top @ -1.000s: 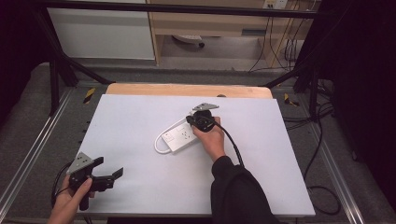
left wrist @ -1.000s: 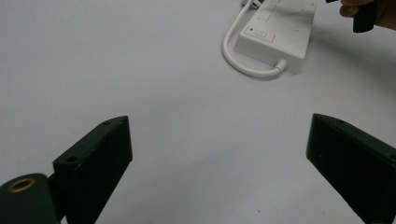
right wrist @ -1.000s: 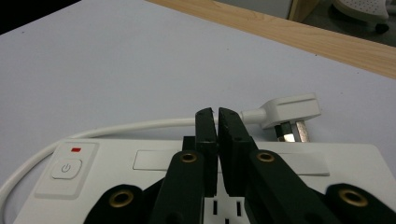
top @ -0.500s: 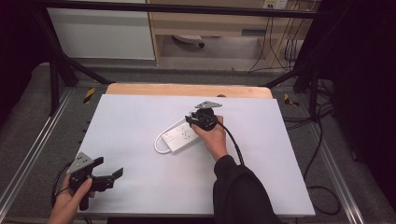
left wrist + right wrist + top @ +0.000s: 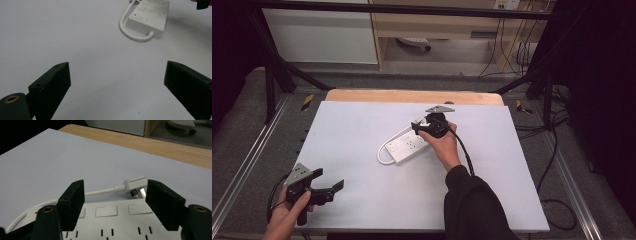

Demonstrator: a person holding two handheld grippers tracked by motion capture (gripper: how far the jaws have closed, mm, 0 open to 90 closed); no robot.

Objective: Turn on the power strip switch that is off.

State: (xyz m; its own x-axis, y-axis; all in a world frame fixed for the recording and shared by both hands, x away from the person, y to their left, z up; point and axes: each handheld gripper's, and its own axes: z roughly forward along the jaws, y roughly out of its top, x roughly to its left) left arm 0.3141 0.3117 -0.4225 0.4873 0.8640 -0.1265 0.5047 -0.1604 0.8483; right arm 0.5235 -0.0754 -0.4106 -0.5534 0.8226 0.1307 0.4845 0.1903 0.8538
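Note:
A white power strip [image 5: 406, 145] [image 5: 148, 15] [image 5: 117, 220] lies near the middle of the white table, its white cord [image 5: 382, 156] [image 5: 130, 32] looping round its near end. Its white plug [image 5: 133, 184] rests on the table just past the strip's far end. My right gripper [image 5: 421, 126] [image 5: 115, 202] hovers open over that far end, jaws either side of the plug and the strip's last switches, holding nothing. My left gripper [image 5: 328, 186] [image 5: 117, 87] is open and empty low over the table's near left corner, pointing toward the strip.
A wooden table edge [image 5: 412, 96] [image 5: 175, 147] runs along the far side beyond the white surface [image 5: 362, 125]. Black frame bars [image 5: 272, 75] and floor cables [image 5: 552, 150] surround the table. A white cabinet [image 5: 322, 35] stands behind.
The right gripper has shifted slightly toward the strip's far end. The left gripper has stayed where it was.

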